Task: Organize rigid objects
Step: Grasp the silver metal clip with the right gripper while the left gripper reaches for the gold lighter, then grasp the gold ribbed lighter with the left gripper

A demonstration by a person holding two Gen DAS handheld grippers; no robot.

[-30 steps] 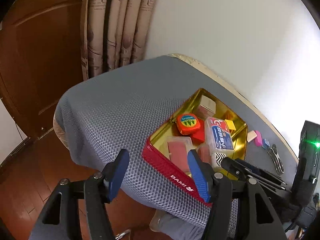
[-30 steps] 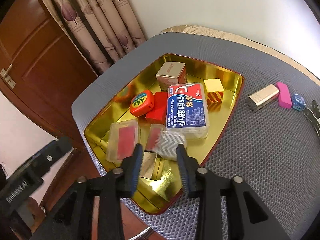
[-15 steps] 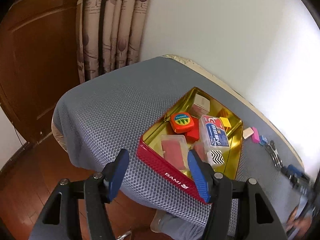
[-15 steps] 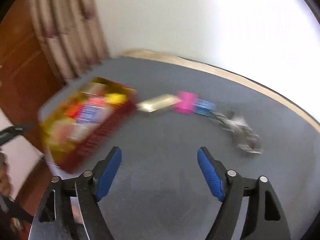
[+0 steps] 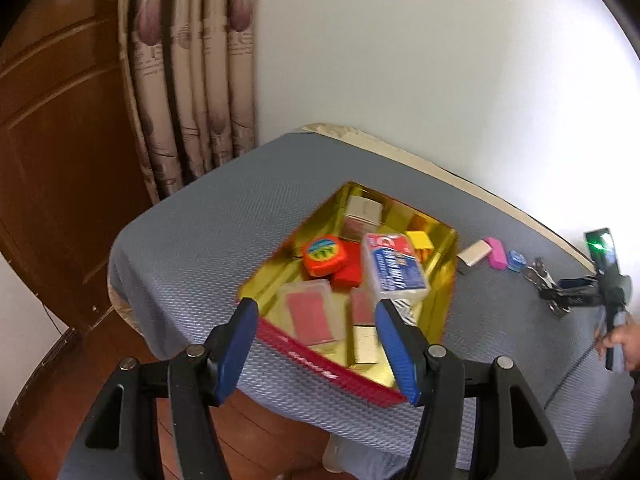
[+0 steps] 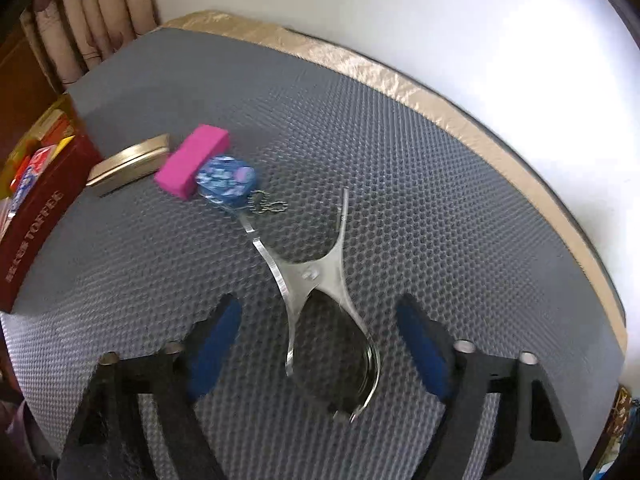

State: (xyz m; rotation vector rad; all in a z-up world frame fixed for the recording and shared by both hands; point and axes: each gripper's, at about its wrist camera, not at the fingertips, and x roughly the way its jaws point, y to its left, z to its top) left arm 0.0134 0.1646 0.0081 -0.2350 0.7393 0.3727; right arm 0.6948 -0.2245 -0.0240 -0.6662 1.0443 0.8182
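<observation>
my right gripper (image 6: pixel 318 354) tips steeply down over the grey mesh mat (image 6: pixel 400 168), its blue pads (image 6: pixel 214 354) standing apart on either side of the metal tongs (image 6: pixel 320 312). the jaws have just been closing in, with the looped end of the tongs between them, but the pads are not pressing on the metal, so nothing is grasped. the tongs lie flat with their two thin arms splayed away from me. just past them a blue patterned case (image 6: pixel 226 182) with a small chain touches a pink block (image 6: pixel 192 162), and a flat gold tin (image 6: pixel 128 164) lies beside that, near the red wall of the box (image 6: pixel 36 220).

my left gripper (image 5: pixel 316 344) points down at a shallower slant from the table's near edge, released, pads (image 5: pixel 236 344) wide apart with nothing between them. beyond it sits the red box with gold lining (image 5: pixel 444 292), holding an orange tape measure (image 5: pixel 322 254), a clear box with a blue and red label (image 5: pixel 394 270), a clear case with a red insert (image 5: pixel 310 312) and a yellow block (image 5: pixel 418 238). in that view the right gripper (image 5: pixel 572 294) shows far right over the tongs, a hand (image 5: pixel 622 344) behind it.
</observation>
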